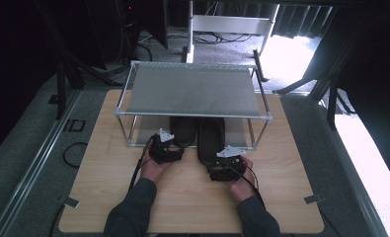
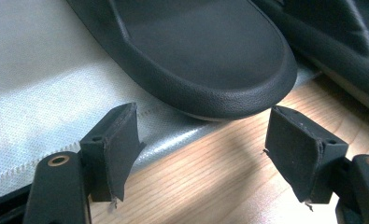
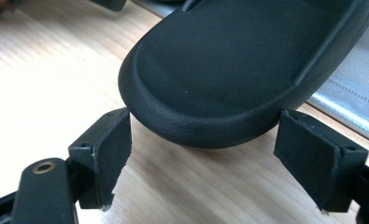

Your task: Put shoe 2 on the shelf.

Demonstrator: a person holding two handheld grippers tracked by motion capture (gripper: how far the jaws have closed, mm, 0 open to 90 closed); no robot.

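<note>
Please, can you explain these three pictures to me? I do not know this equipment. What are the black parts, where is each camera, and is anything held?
A person sits at a wooden table and holds one hand-held grasping tool in each hand: the left tool and the right tool. The high view looks down from above the person. The other two pictures come from small cameras riding on the tools, so the two black pads at the bottom of each are that tool's own jaws.

On the table stands a metal-framed rack with a grey shelf. Two black slippers lie on its lower level, heels sticking out toward the person. The left slipper is before the left tool, the right slipper before the right tool.

Nothing is held: both tools are open, jaws either side of a heel, not touching it.
</note>
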